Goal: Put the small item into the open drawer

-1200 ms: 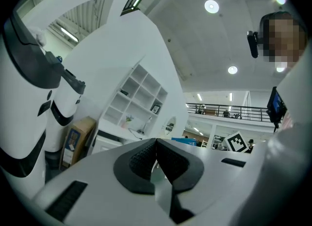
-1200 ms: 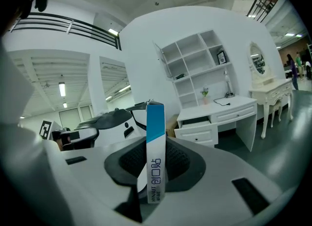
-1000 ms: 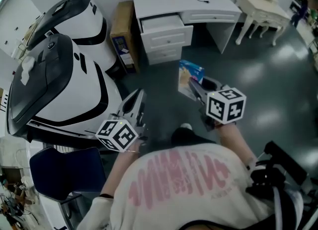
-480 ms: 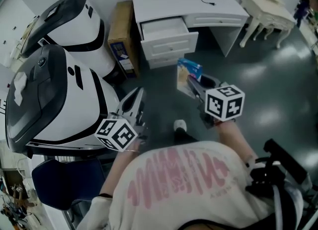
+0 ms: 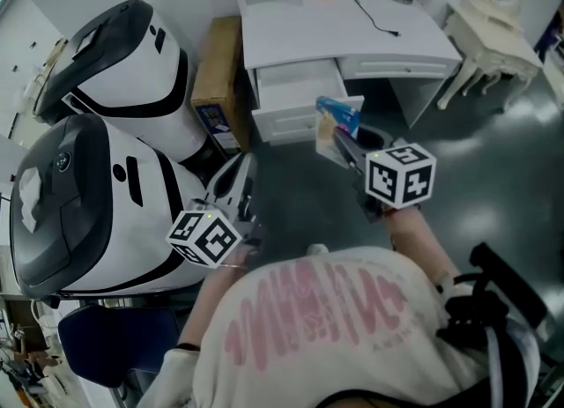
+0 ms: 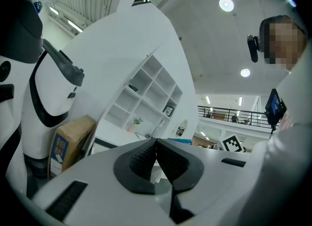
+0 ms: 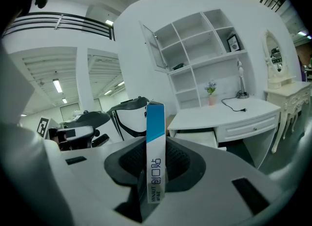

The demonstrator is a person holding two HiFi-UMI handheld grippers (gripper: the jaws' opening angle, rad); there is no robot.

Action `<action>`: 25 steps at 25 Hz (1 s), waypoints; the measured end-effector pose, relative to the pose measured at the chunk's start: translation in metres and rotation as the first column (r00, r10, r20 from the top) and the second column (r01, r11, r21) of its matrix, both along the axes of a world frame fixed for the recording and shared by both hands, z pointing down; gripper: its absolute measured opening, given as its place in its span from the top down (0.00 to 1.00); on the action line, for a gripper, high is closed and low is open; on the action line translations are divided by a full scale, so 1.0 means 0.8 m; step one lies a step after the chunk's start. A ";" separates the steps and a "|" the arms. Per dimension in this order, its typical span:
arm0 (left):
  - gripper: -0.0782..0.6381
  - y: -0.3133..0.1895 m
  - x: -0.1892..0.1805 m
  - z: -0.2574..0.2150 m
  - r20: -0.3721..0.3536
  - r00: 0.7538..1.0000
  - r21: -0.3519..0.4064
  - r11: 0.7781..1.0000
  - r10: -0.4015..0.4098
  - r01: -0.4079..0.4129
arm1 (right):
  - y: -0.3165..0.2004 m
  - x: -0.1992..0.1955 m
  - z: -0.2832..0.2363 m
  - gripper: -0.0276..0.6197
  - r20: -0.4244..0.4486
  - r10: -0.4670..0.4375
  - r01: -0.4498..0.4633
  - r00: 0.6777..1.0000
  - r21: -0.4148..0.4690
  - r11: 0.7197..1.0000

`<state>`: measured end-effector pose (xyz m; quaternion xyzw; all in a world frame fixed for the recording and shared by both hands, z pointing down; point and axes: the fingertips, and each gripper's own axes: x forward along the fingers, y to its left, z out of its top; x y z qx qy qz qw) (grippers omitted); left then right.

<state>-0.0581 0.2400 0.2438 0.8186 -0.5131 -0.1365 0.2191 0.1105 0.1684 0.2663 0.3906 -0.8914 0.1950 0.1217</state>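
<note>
My right gripper (image 5: 339,137) is shut on a thin blue-and-white box (image 5: 336,121), which stands upright between its pads in the right gripper view (image 7: 155,142). The box hangs in the air just in front of the open top drawer (image 5: 295,89) of the white desk (image 5: 352,27); that drawer (image 7: 197,138) shows behind the box. My left gripper (image 5: 242,173) is held lower left, near the white machine, with its jaws (image 6: 156,159) shut and nothing between them.
Two large white-and-black machines (image 5: 97,177) fill the left side. A cardboard box (image 5: 218,71) stands between them and the desk. A cable (image 5: 374,5) and a lamp lie on the desktop. A white dressing table (image 5: 502,36) is at the right. Dark floor lies ahead.
The person has stepped forward: the desk and its drawer are nearer. The right gripper with the box has moved up towards the drawer. The left gripper has kept its place.
</note>
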 end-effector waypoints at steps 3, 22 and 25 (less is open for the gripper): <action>0.85 -0.043 0.000 -0.006 0.004 1.000 0.024 1.000 -0.013 0.013 | -0.043 0.001 -0.008 0.81 0.003 -0.013 0.013 1.000 0.023 1.000; 0.85 -0.142 0.035 0.031 0.005 1.000 -0.059 0.998 -0.003 0.003 | -0.147 0.030 0.030 0.81 0.015 -0.020 0.021 1.000 -0.045 0.999; 0.85 -0.165 0.033 0.051 -0.008 1.000 -0.090 0.996 0.010 -0.011 | -0.163 0.032 0.051 0.81 0.003 0.000 0.000 1.000 -0.078 0.997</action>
